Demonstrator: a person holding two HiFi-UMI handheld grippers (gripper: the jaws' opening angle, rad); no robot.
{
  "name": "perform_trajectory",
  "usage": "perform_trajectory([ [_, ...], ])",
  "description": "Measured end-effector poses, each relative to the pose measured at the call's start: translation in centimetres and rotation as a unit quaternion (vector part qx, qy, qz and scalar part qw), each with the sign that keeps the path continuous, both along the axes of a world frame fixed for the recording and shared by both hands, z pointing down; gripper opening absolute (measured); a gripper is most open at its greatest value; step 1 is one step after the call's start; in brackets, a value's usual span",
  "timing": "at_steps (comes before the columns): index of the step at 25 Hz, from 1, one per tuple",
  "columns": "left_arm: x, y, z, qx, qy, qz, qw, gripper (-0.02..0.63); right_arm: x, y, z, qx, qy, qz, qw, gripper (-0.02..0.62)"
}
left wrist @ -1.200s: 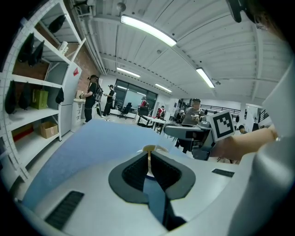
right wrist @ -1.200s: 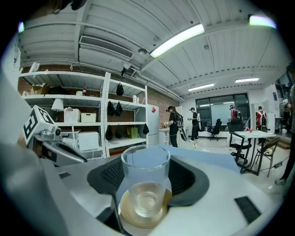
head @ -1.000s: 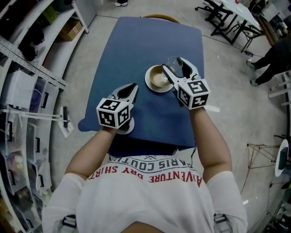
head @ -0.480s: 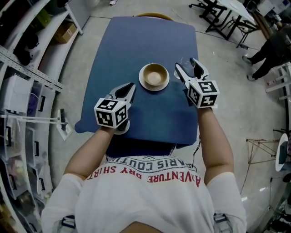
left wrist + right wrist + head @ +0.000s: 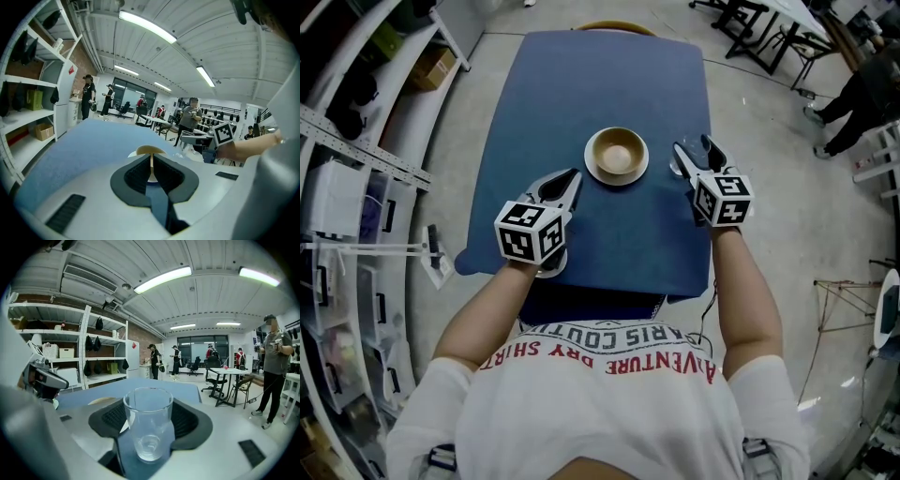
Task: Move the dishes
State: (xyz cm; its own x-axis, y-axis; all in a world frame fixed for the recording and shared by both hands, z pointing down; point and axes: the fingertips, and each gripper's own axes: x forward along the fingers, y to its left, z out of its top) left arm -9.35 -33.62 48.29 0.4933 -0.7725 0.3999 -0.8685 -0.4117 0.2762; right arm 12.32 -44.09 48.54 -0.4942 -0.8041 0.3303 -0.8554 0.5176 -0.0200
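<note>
Glass (image 5: 147, 427), clear and empty, stands upright on the blue table (image 5: 600, 75) at its right edge, between the jaws of the right gripper (image 5: 694, 152). The jaws are set wide, with the pads against both sides of the glass. Bowl (image 5: 618, 152), tan, sits on a white saucer (image 5: 592, 167) mid-table, just left of the glass and apart from it. Left gripper (image 5: 567, 180) is over the near-left part of the table with its jaws almost together, only a thin slit between them and nothing in it; in the left gripper view the bowl shows far off through that slit. A pale round dish (image 5: 553, 270) peeks out under the left gripper's marker cube at the near-left table edge, mostly hidden. Shelving (image 5: 356, 187) runs along the far left. People stand at the far end of the room in both gripper views.
</note>
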Motion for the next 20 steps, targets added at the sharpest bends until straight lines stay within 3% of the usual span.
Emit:
perform_trajectory([
  [12, 0.2, 0.4, 0.6, -0.007, -0.001, 0.001, 1.0000, 0.040, 0.5, 0.7, 1.5, -0.002, -0.003, 0.005, 1.000, 0.288],
  [20, 0.1, 1.2, -0.3, 0.001, 0.008, 0.006, 1.0000, 0.040, 0.4, 2.6, -1.3, 0.048, 0.066, -0.017, 0.997, 0.322],
])
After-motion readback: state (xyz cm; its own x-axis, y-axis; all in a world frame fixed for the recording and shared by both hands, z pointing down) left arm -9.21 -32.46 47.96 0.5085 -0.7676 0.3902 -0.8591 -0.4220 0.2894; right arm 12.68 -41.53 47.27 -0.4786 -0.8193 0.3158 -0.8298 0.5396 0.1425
